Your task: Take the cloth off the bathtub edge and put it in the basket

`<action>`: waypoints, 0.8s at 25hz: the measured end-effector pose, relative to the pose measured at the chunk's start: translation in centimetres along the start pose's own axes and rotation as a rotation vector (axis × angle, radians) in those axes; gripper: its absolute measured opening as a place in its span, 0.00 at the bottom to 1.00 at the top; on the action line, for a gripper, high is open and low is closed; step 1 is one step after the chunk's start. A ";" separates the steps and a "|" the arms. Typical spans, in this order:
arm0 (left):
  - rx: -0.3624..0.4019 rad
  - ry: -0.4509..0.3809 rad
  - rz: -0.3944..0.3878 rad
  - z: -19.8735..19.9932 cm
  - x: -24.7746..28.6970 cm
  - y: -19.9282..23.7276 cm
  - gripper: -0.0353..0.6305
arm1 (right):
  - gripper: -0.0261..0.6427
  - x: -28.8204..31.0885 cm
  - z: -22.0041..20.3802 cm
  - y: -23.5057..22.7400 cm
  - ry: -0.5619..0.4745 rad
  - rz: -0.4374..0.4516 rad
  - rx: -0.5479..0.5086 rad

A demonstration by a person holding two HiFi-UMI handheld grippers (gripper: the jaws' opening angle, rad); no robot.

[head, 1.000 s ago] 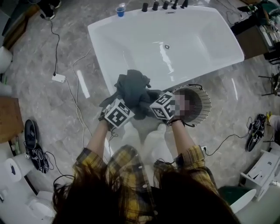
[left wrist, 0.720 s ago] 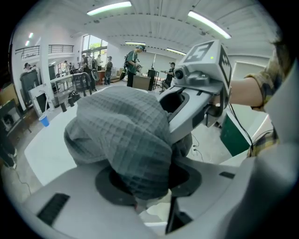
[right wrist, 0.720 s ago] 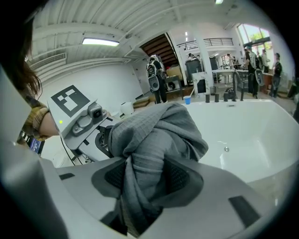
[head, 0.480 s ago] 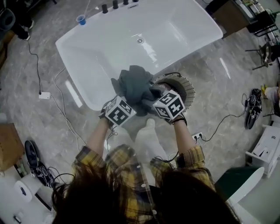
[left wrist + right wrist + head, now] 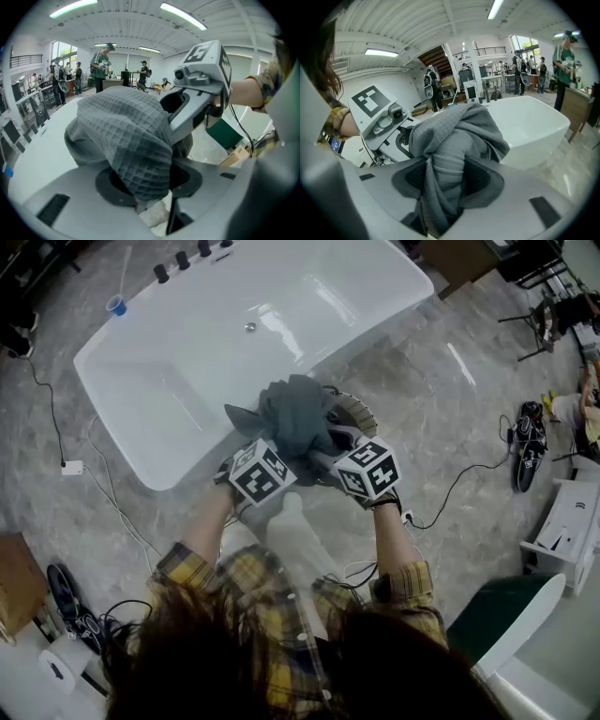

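Both grippers hold a crumpled grey waffle cloth (image 5: 295, 416) up between them. In the head view it hangs over the round slatted basket (image 5: 358, 413), which stands on the floor by the near side of the white bathtub (image 5: 178, 362), and hides most of it. My left gripper (image 5: 277, 452) is shut on the cloth's left side and my right gripper (image 5: 330, 452) on its right. In the left gripper view the cloth (image 5: 126, 136) bulges between the jaws of the left gripper (image 5: 146, 183). In the right gripper view a bunched fold (image 5: 447, 154) is pinched in the right gripper (image 5: 447, 180).
A blue cup (image 5: 116, 305) and dark taps (image 5: 183, 257) sit on the tub's far rim. Cables and a white adapter (image 5: 70, 467) lie on the marble floor at the left. Shoes (image 5: 523, 442) and a green panel (image 5: 506, 615) are at the right. People stand in the background (image 5: 101, 65).
Both grippers have carried the cloth to the right, away from the tub's edge. It now hangs over the basket, which stood beside it a second ago.
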State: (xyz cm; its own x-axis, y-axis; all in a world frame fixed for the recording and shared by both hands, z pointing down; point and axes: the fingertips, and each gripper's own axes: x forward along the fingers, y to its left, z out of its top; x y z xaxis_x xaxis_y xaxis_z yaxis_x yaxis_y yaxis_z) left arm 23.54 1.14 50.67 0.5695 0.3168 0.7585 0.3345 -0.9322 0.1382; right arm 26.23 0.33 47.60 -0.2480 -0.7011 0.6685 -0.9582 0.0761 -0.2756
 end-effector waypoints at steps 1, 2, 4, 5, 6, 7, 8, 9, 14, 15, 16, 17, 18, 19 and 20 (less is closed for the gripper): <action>0.008 0.000 -0.014 0.9 1.0 -0.6 0.31 | 0.34 -0.9 -0.7 -1.0 0.001 -0.011 0.011; 0.015 0.001 -0.027 1.7 2.0 -1.2 0.31 | 0.34 -1.8 -1.4 -1.9 0.002 -0.021 0.022; 0.027 0.005 -0.053 3.1 4.1 -2.4 0.31 | 0.34 -3.3 -2.9 -3.7 0.006 -0.038 0.044; 0.032 0.008 -0.066 3.7 5.1 -3.0 0.31 | 0.34 -4.0 -3.7 -4.5 0.009 -0.046 0.055; 0.035 0.011 -0.080 4.2 6.0 -3.6 0.31 | 0.34 -4.7 -4.5 -5.2 0.013 -0.053 0.067; 0.038 0.014 -0.092 4.7 7.0 -4.2 0.31 | 0.34 -5.3 -5.3 -5.9 0.016 -0.058 0.079; 0.040 0.017 -0.103 5.1 7.9 -4.8 0.31 | 0.34 -5.8 -6.2 -6.6 0.020 -0.062 0.089; 0.042 0.020 -0.112 5.4 8.8 -5.3 0.31 | 0.34 -6.3 -7.0 -7.2 0.023 -0.065 0.099; 0.038 0.045 -0.135 5.9 12.5 -6.7 0.31 | 0.34 -6.9 -10.1 -9.7 0.029 -0.061 0.134; 0.036 0.051 -0.136 5.8 13.0 -6.7 0.31 | 0.34 -6.8 -10.6 -10.1 0.029 -0.058 0.139; 0.032 0.057 -0.134 5.7 13.6 -6.5 0.31 | 0.34 -6.5 -10.9 -10.5 0.029 -0.054 0.144; 0.026 0.064 -0.131 5.4 14.1 -6.3 0.31 | 0.34 -6.1 -11.3 -10.9 0.029 -0.048 0.148; 0.018 0.072 -0.128 5.1 14.6 -6.1 0.31 | 0.34 -5.7 -11.6 -11.2 0.031 -0.041 0.151; 0.007 0.081 -0.123 4.7 15.1 -5.9 0.31 | 0.34 -5.1 -12.0 -11.4 0.034 -0.033 0.153; -0.005 0.089 -0.119 4.1 15.6 -5.6 0.31 | 0.34 -4.5 -12.4 -11.7 0.039 -0.024 0.153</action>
State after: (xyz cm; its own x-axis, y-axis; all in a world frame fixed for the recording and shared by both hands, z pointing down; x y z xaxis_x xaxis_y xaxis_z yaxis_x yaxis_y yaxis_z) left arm 33.63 12.07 59.09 0.4570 0.4081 0.7903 0.3917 -0.8901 0.2331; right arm 36.75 11.39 56.39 -0.2338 -0.6734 0.7013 -0.9317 -0.0512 -0.3597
